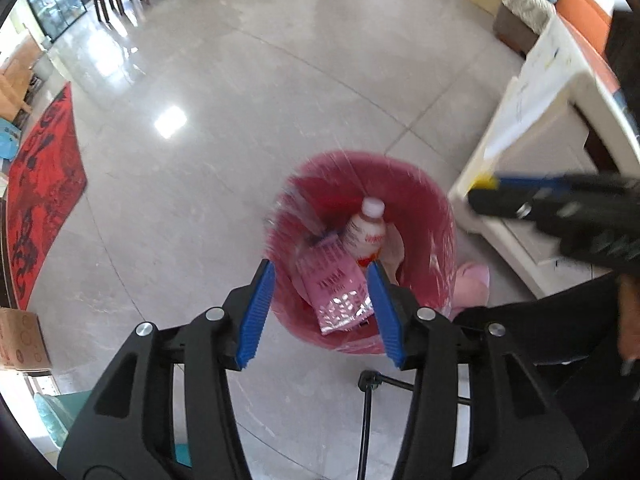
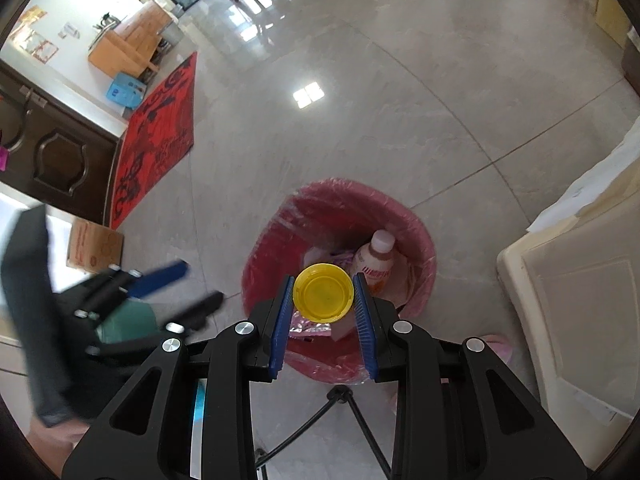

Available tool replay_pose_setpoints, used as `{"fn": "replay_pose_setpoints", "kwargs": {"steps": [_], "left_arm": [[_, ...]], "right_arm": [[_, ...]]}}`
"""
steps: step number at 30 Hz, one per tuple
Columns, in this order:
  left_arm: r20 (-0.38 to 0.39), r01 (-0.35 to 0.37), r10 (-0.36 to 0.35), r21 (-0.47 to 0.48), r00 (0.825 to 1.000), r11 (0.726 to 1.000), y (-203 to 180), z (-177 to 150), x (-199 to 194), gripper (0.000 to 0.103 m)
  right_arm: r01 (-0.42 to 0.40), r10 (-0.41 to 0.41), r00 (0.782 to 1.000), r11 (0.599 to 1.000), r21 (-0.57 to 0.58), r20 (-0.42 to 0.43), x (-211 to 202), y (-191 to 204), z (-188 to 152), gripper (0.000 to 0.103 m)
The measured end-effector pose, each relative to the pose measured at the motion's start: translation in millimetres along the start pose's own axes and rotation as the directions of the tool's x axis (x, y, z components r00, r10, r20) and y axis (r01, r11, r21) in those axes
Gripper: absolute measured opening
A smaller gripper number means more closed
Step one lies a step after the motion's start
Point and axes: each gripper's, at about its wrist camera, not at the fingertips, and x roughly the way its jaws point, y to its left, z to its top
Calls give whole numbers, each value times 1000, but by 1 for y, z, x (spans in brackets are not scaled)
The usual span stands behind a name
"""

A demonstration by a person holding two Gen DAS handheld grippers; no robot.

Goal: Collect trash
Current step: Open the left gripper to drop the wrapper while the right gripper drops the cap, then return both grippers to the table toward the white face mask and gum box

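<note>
A red bin point(image 1: 432, 216) lined with clear plastic stands on the tiled floor; it also shows in the right wrist view point(image 2: 272, 248). Inside lie a white bottle point(image 1: 366, 232) with a red label and a pink wrapper point(image 1: 334, 288); both also show in the right wrist view, the bottle point(image 2: 376, 258) and the wrapper point(image 2: 310, 326). My left gripper point(image 1: 322, 276) is open and empty above the bin's near rim. My right gripper point(image 2: 323, 293) is shut on a yellow bottle cap point(image 2: 323, 293) and holds it above the bin. The right gripper also shows blurred in the left view point(image 1: 486, 188).
A cream plastic cabinet point(image 2: 572, 288) with papers on top stands right of the bin. A red patterned mat point(image 2: 156, 136) lies at the left by a dark door. A cardboard box point(image 2: 94, 246) sits on the floor. A pink slipper point(image 1: 472, 280) lies beside the bin.
</note>
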Motion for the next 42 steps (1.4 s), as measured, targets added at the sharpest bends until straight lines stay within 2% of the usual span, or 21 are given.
{"fn": "replay_pose_setpoints", "kwargs": {"steps": [5, 11, 21, 24, 29, 36, 39, 42], "left_arm": [[33, -5, 5, 8, 999, 1000, 3, 4, -12, 46], [9, -3, 3, 10, 1000, 1000, 1, 0, -4, 46], [4, 2, -2, 4, 1000, 1000, 2, 1, -2, 46], [7, -1, 1, 12, 1000, 1000, -2, 1, -3, 47], [21, -4, 3, 16, 1000, 1000, -6, 4, -10, 47], [53, -12, 11, 32, 999, 999, -14, 14, -26, 47], [81, -13, 9, 57, 997, 998, -25, 24, -38, 49], [127, -6, -6, 90, 992, 996, -41, 37, -56, 53]], "right_arm": [[26, -26, 998, 1000, -9, -55, 28, 6, -2, 31], [59, -58, 994, 998, 9, -93, 51, 5, -5, 31], [28, -23, 995, 998, 55, -101, 51, -4, -7, 36], [20, -14, 996, 998, 68, -84, 43, -7, -6, 43], [5, -3, 1000, 998, 56, -30, 19, -7, -1, 46], [-41, 36, 995, 998, 51, 98, -42, -13, 10, 49], [-40, 33, 984, 999, 32, 178, -81, -17, 15, 51], [-47, 36, 963, 998, 34, 269, -125, -26, 18, 53]]}}
